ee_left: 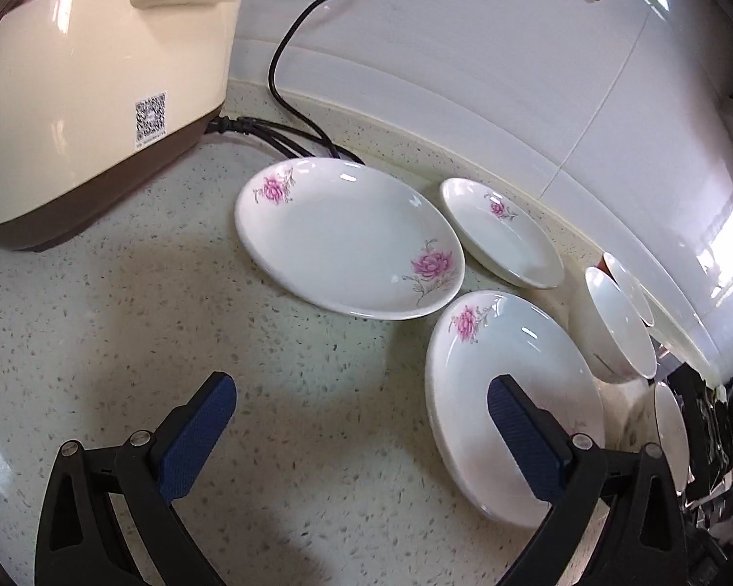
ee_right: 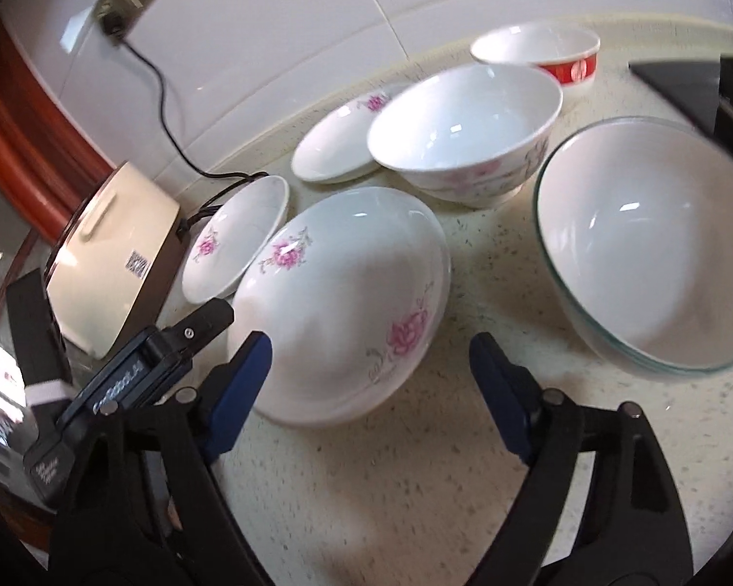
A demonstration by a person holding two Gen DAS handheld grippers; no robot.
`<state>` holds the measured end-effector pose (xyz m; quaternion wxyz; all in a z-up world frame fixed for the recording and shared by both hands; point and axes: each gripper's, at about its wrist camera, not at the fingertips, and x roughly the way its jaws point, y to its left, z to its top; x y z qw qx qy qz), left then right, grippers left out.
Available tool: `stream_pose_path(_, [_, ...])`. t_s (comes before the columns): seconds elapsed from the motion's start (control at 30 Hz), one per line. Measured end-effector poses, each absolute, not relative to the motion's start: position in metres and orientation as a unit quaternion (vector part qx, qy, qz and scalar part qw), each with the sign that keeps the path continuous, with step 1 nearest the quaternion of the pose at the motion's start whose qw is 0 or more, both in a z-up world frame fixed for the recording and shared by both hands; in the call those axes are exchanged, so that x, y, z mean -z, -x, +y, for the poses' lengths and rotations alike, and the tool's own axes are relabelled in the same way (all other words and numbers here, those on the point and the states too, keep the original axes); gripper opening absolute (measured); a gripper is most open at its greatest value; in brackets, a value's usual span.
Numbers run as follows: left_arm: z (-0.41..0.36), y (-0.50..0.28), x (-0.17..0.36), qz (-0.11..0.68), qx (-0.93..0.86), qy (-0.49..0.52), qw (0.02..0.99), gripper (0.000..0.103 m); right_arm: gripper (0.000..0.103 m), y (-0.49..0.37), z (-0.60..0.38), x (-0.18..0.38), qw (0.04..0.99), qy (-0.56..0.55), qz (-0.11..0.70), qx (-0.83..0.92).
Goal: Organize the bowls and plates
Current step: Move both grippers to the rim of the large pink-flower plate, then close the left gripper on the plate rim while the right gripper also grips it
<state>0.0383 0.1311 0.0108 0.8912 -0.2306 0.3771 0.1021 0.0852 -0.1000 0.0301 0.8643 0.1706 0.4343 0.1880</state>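
Left wrist view: the left gripper hangs over the speckled desk, fingers spread wide, nothing between the blue pads.
Plates: a large flowered plate lies flat in the middle of the desk; a small flowered plate sits just beside it, nearer the wall; a second large flowered plate lies closest to the gripper, partly behind the right-hand finger.
Bowls in this view: a white bowl stands just past that nearest plate — a further bowl rim shows behind it, too squeezed at the edge to make out.
Cooker: a cream and brown rice cooker stands at the left, its black cord running up the tiled wall.
Right wrist view: the right gripper is open and empty above the desk, its left finger close to the rim of the near large plate; whether it touches I cannot tell.
Bowls here: a flowered bowl behind the plate, a glass-rimmed bowl to the right, a red-banded bowl by the wall — all upright and apart.
Other gripper: its black body shows at the lower left.
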Motion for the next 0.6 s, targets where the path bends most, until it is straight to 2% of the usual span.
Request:
stream_pose_path(0.13, [0.124,-0.056,-0.007,0.401,-0.107,0.208,0.886,0.081,0.075,-0.1,-0.101,-0.028,0.861,-0.188,0.439,-0.174])
stream_pose_path(0.2, [0.12,-0.066,-0.008,0.421,-0.104,0.191,0.881,0.078,0.072,-0.108,-0.098,-0.027,0.855,-0.198,0.444,-0.182])
stream_pose_path(0.3, [0.113,-0.079,-0.009,0.445,-0.091,0.174,0.874,0.063,0.063,-0.112,-0.09,-0.024,0.863,-0.18,0.435,-0.183])
stream_pose_path(0.37, [0.106,-0.081,-0.009,0.449,-0.085,0.165,0.874,0.049,0.051,-0.113,-0.092,-0.022,0.866,-0.181,0.429,-0.181])
stream_pose_path(0.4, [0.103,-0.083,-0.007,0.45,-0.084,0.166,0.873,0.047,0.047,-0.113,-0.095,-0.021,0.864,-0.187,0.43,-0.181])
stream_pose_path(0.47, [0.102,-0.084,-0.006,0.443,-0.094,0.172,0.875,0.038,0.032,-0.112,-0.105,-0.019,0.862,-0.197,0.432,-0.178])
stream_pose_path(0.57, [0.106,-0.076,-0.005,0.418,-0.099,0.197,0.881,0.026,0.019,-0.115,-0.113,-0.014,0.855,-0.22,0.435,-0.179])
stream_pose_path(0.6, [0.106,-0.07,-0.005,0.41,-0.096,0.202,0.884,0.024,0.018,-0.116,-0.113,-0.013,0.853,-0.221,0.437,-0.178])
